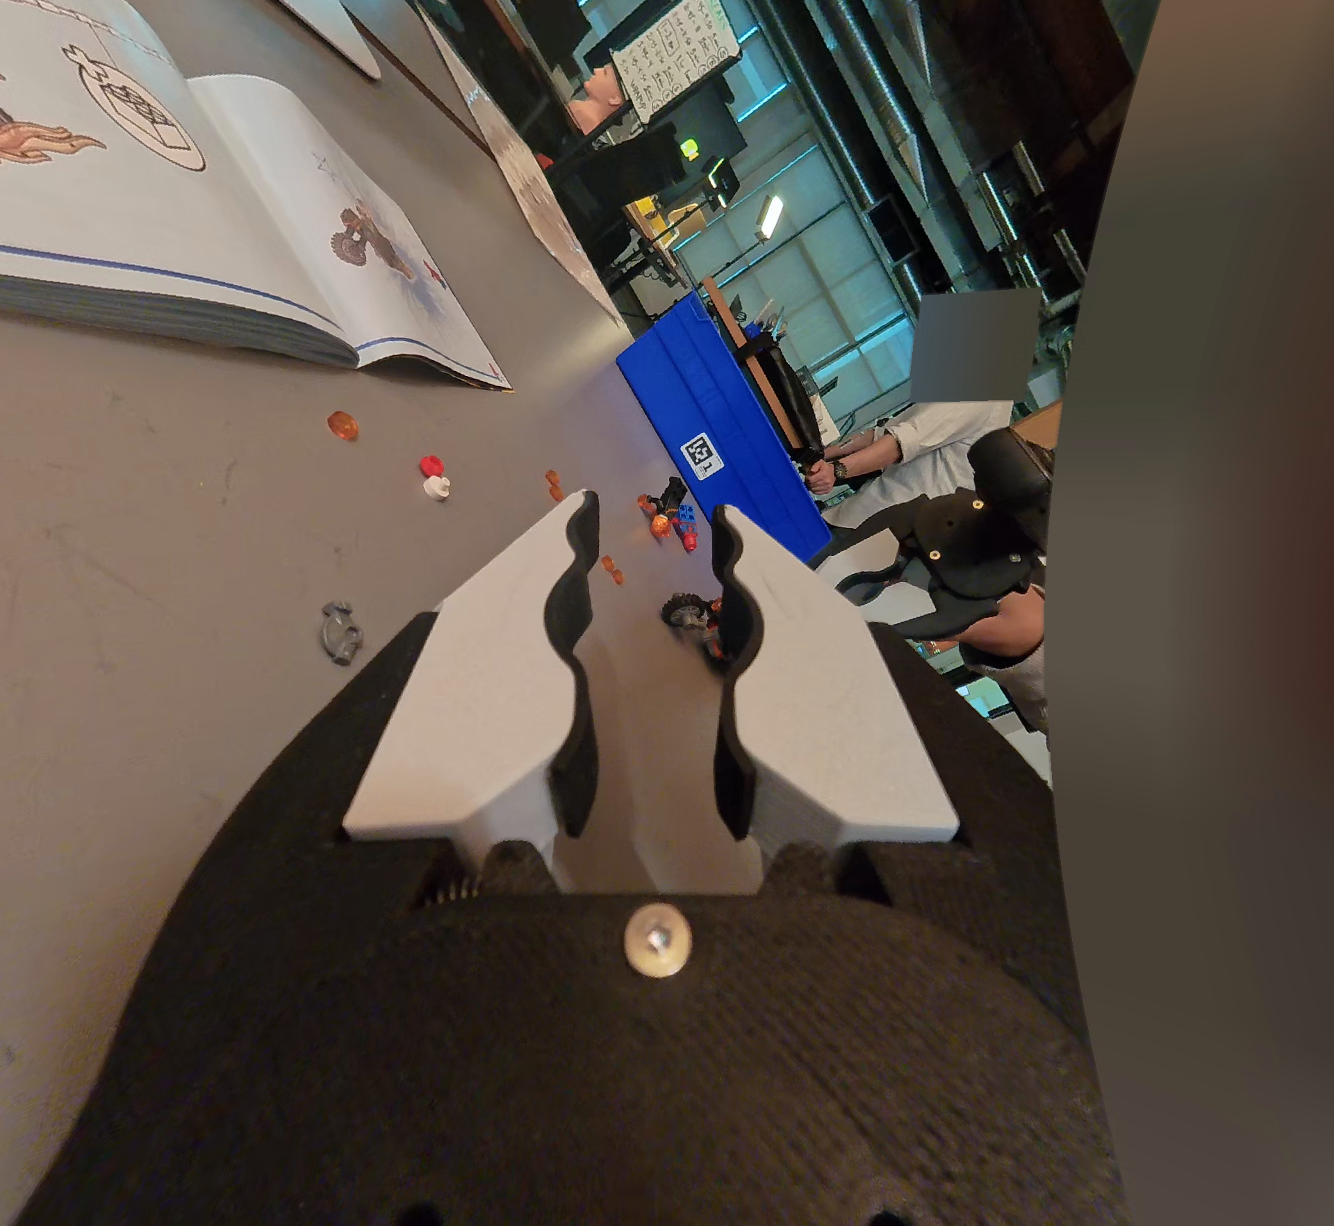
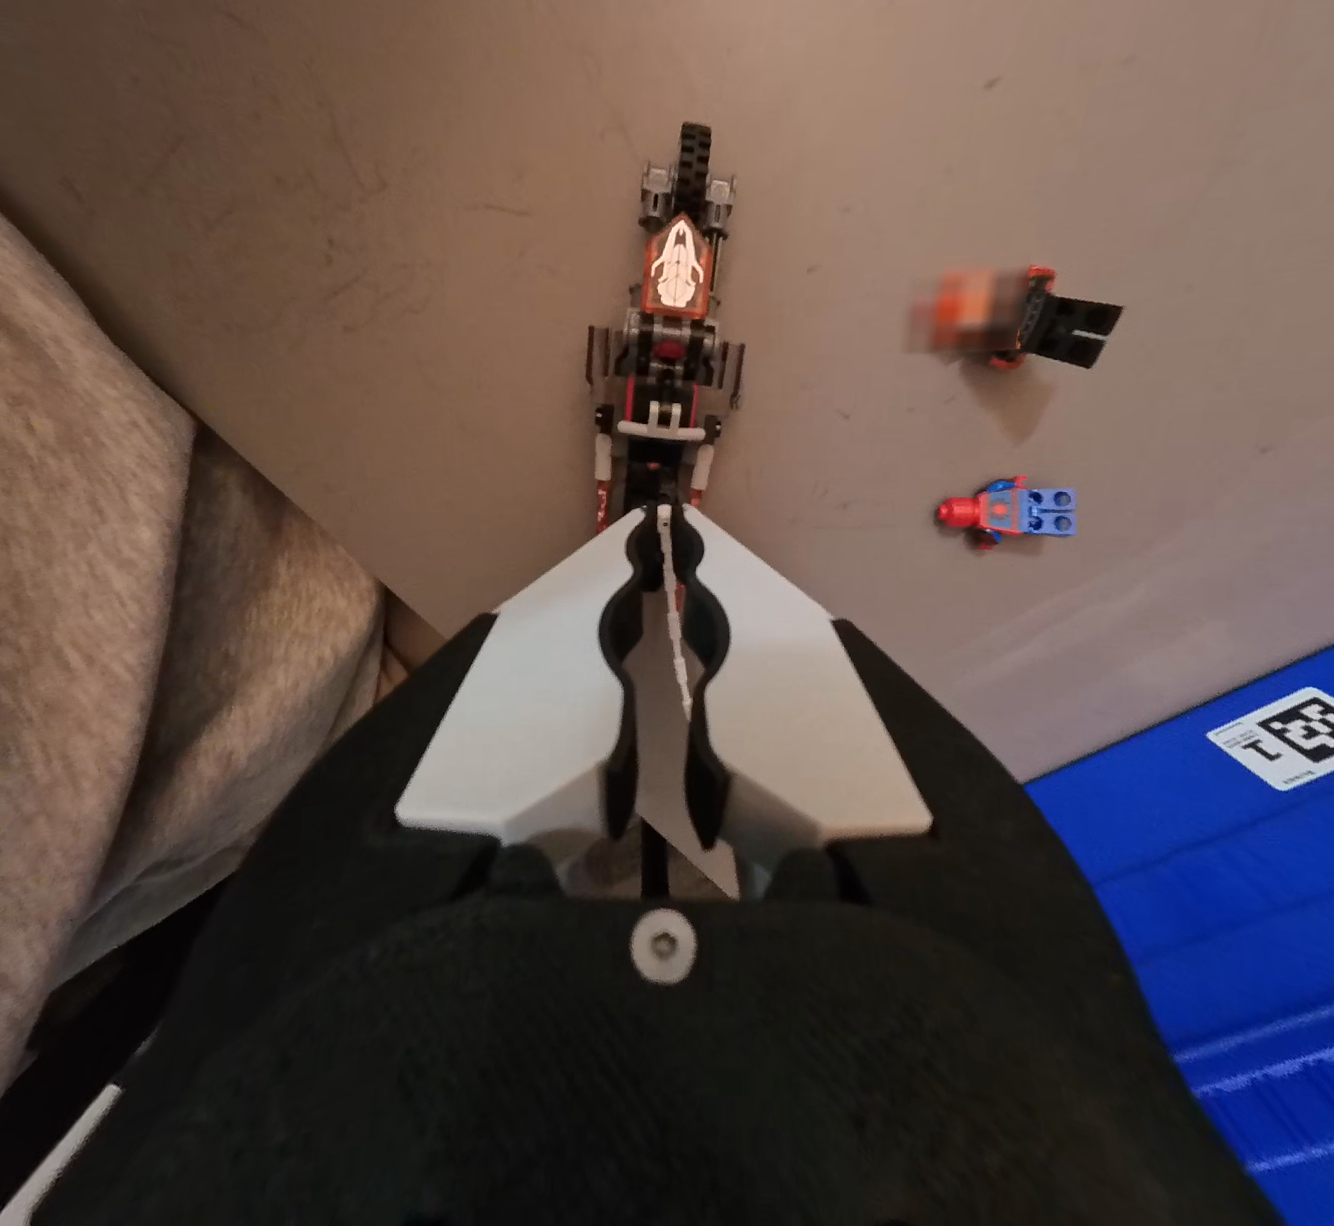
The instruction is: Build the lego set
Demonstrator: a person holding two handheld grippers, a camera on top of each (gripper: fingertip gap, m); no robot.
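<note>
A black, red and orange lego motorcycle (image 2: 675,325) stands on the grey table (image 2: 361,144), front wheel pointing away. My right gripper (image 2: 660,512) is at its rear end, shut on a thin white strip (image 2: 675,614) that runs back between the fingers; the strip's tip touches the bike's rear. My left gripper (image 1: 657,516) is open and empty, low over the table. In the left wrist view the motorcycle (image 1: 689,614) is just beyond its right finger, partly hidden by it, and the right gripper (image 1: 960,563) is farther right.
A black and orange minifigure (image 2: 1068,325) and a red and blue one (image 2: 1010,512) lie right of the bike. Loose orange (image 1: 343,426), red (image 1: 431,466), white (image 1: 436,486) and grey (image 1: 339,632) pieces are scattered. There is an open instruction booklet (image 1: 216,216), a blue bin (image 1: 715,426) and a person's beige sleeve (image 2: 108,541).
</note>
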